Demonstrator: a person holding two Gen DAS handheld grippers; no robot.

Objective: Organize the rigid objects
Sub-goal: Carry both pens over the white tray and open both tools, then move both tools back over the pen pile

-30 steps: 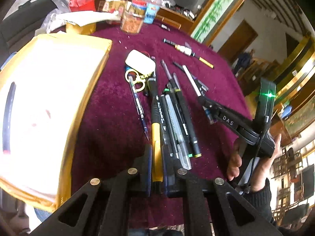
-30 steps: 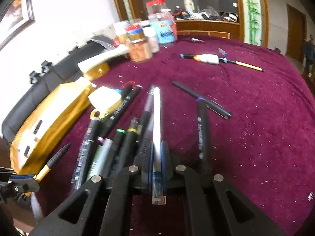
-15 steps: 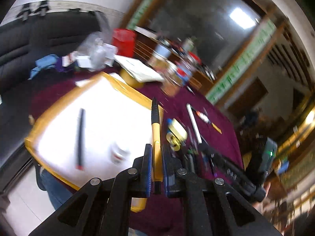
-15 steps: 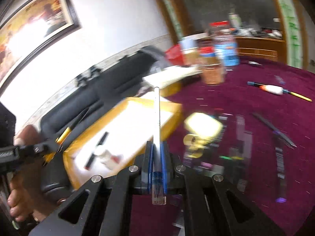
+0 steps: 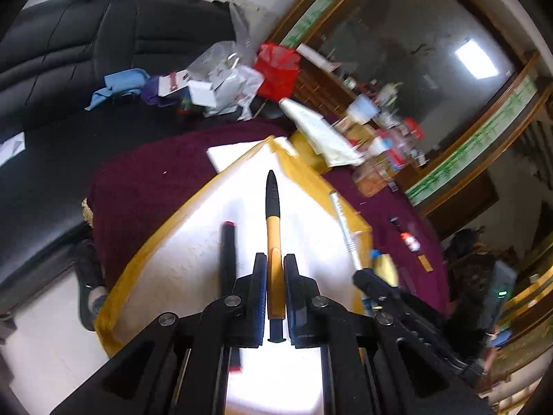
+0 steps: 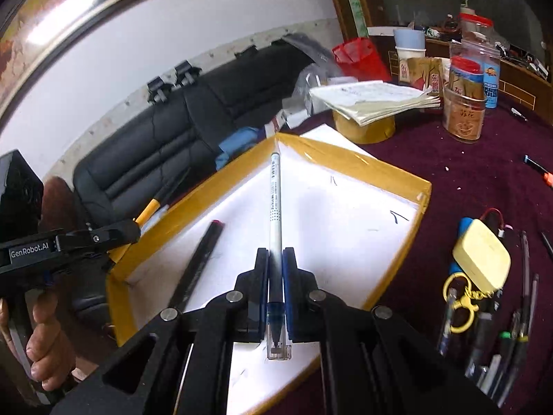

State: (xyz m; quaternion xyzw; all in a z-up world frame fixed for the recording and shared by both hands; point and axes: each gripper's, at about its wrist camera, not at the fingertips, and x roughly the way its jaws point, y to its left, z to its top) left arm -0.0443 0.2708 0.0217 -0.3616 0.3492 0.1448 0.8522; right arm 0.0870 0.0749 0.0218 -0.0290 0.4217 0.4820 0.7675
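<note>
Both grippers hang over the yellow-rimmed tray [image 6: 397, 173], the left gripper [image 5: 275, 276] clamped on an orange pen [image 5: 273, 235] and the right gripper [image 6: 275, 269] on a white pen [image 6: 275, 200], each pen pointing to twelve o'clock, the tray's white floor directly beneath.

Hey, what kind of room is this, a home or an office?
Most likely a home living room: a black leather sofa, a framed painting on the wall, and food jars on a table with a maroon cloth.
</note>
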